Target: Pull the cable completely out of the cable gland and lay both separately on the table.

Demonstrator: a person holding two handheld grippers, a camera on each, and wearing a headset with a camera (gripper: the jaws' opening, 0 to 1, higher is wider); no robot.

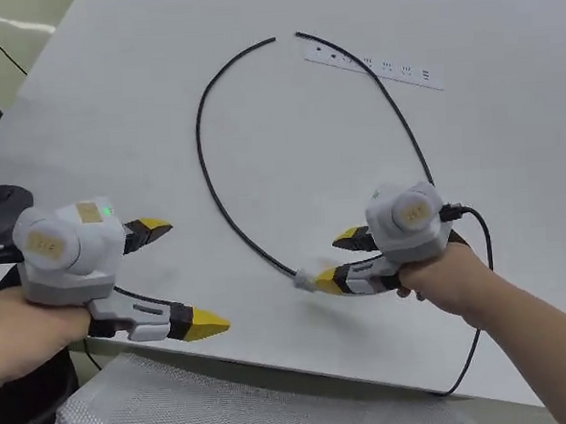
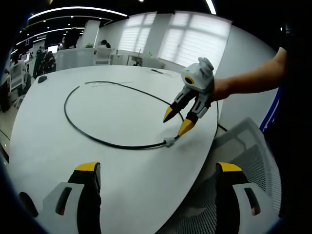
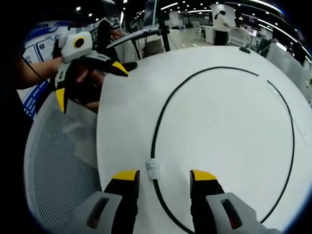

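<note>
While the right gripper (image 3: 164, 174) stands open with nothing gripped, its jaws straddle the cable gland (image 3: 152, 168) and the black cable (image 3: 161, 112) threaded through it. The first risk is a wrong bite. The gland lies close to one jaw, off the middle of the gap, so closing here could pinch bare cable or clip the gland's edge and flick it aside.

The left gripper (image 1: 191, 273) is also spread wide and empty. It is held off the near edge of the table (image 1: 113, 97), above a mesh chair seat (image 1: 180, 410) and well apart from the cable.

The gland sits near that near edge, roughly midway along the loop, so a long run of cable has to pass through it. I judge that a pull toward the person could drag the gland or the loop over the edge onto the mesh. Pulling with the gland unheld would merely slide the whole loop.

The right gripper view shows the cable carrying on past the gland between the jaws, which the head view hides behind the gripper's body. The head view shows the two free cable ends lying near each other by a printed strip (image 1: 370, 67) toward the far edge. The left gripper view gives a side look, with the right gripper's tips low over the gland, though I cannot tell whether they touch it.
</note>
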